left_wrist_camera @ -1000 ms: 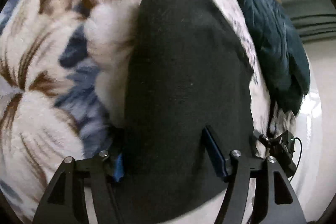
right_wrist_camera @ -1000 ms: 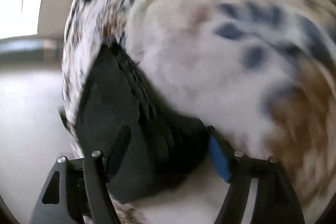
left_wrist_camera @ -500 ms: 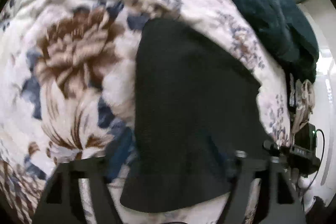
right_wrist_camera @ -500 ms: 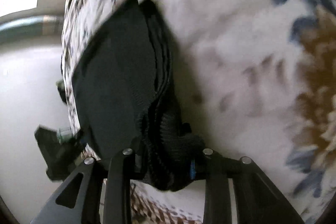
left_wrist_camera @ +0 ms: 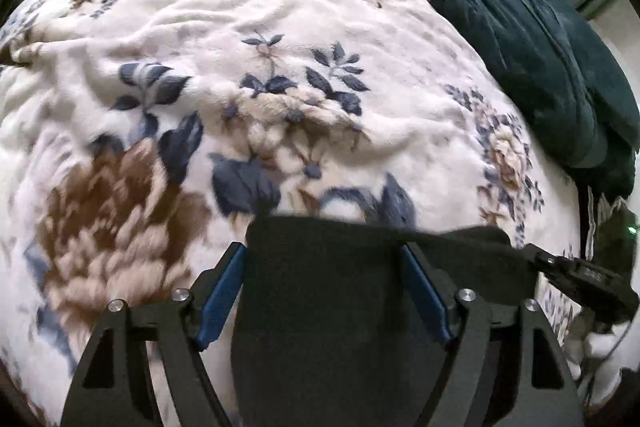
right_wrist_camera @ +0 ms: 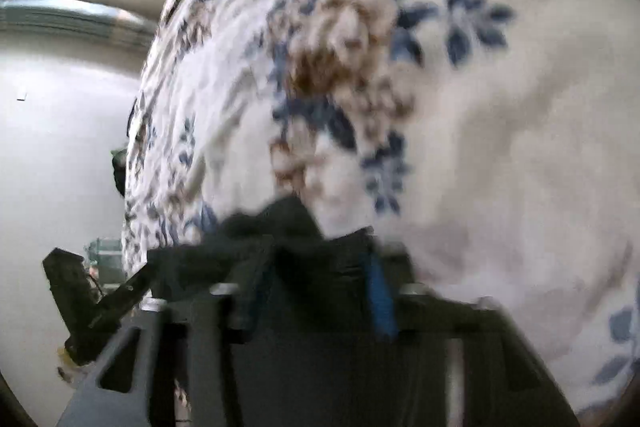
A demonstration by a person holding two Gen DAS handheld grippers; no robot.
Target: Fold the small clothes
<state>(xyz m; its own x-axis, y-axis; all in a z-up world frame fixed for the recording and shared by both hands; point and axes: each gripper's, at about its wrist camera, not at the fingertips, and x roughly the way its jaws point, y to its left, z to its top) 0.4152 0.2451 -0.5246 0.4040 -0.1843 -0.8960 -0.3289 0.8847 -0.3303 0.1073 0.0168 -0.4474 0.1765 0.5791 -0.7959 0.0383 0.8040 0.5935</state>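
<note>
Nearest the left wrist camera, the left gripper stands wide apart, the black garment lying between its blue pads, not pinched. The right gripper is blurred; black cloth bunches between its fingers, grip unclear. Beyond spreads the bed's floral blanket, a dark teal garment heaped at its far right edge.

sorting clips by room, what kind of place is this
Most likely a bedroom: a plush floral blanket covers a bed-like surface, a dark teal garment is heaped at its edge, and a small black garment lies on it between the grippers.
</note>
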